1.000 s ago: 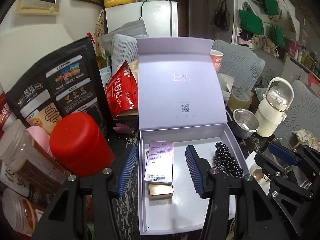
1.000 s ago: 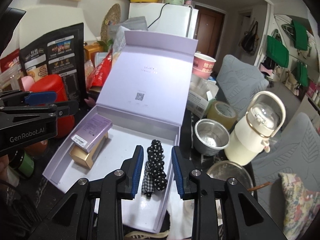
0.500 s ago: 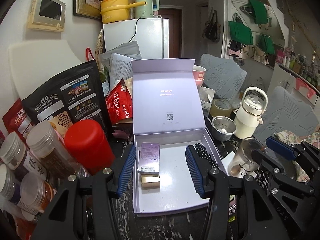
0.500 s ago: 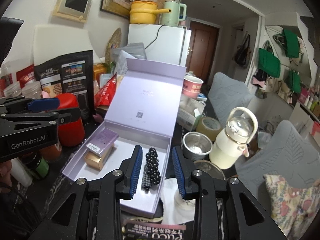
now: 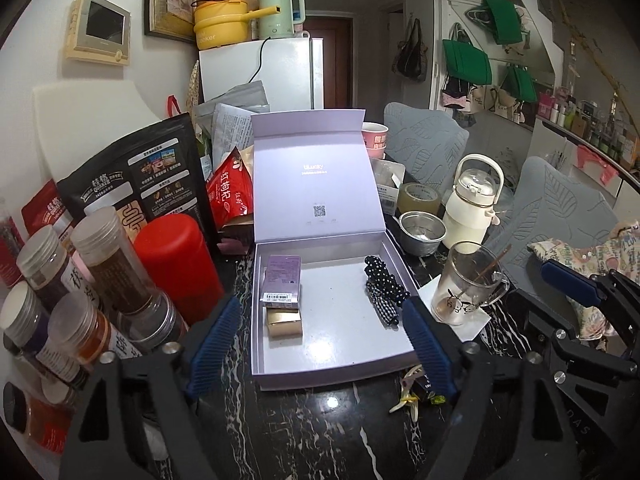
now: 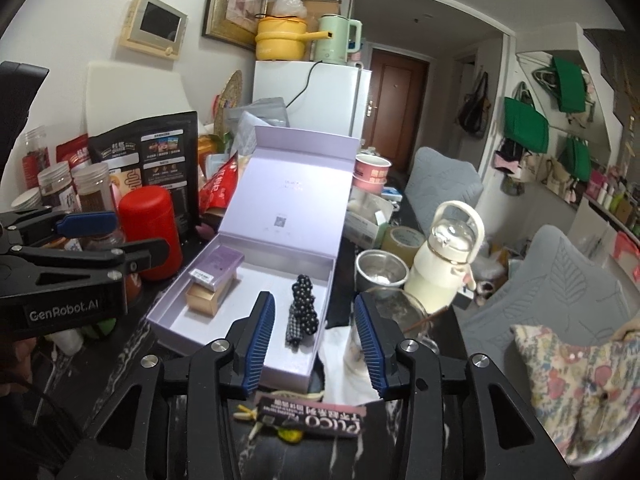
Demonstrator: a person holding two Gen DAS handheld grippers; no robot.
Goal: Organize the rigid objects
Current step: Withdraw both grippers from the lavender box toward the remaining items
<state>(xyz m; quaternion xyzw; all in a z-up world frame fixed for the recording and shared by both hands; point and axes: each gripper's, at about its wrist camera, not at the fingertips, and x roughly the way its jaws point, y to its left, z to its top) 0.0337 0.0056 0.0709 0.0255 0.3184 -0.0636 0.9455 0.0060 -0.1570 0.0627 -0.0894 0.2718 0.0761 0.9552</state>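
- Lavender gift box (image 5: 320,368) sits open on the dark marble table (image 5: 320,432), lid propped upright at the back.
- Already in the box, left side: purple carton (image 5: 281,280) resting on top of a gold carton (image 5: 284,322), both against the left wall.
- Right side of the box: black beaded hair clip (image 5: 384,290) lying flat along the right wall, apart from the cartons.
- Left gripper (image 5: 320,340) hangs over the near edge of the box, jaws opening and wide, nothing between the pads.
- Right gripper (image 6: 316,340) is also at the near edge, jaws opening, medium gap. The clip shows between the fingers in the right wrist view but lies beyond them in the box, not gripped.
- My read: three items placed, both tools empty, so a placing step looks finished.
- Possibly left: small yellow clip (image 5: 408,400) and a dark PUCO packet (image 6: 316,420) on the table just in front of the box. Can't tell if they belong in it.
- Lid not yet closed.
- Middle of the box is free for more.
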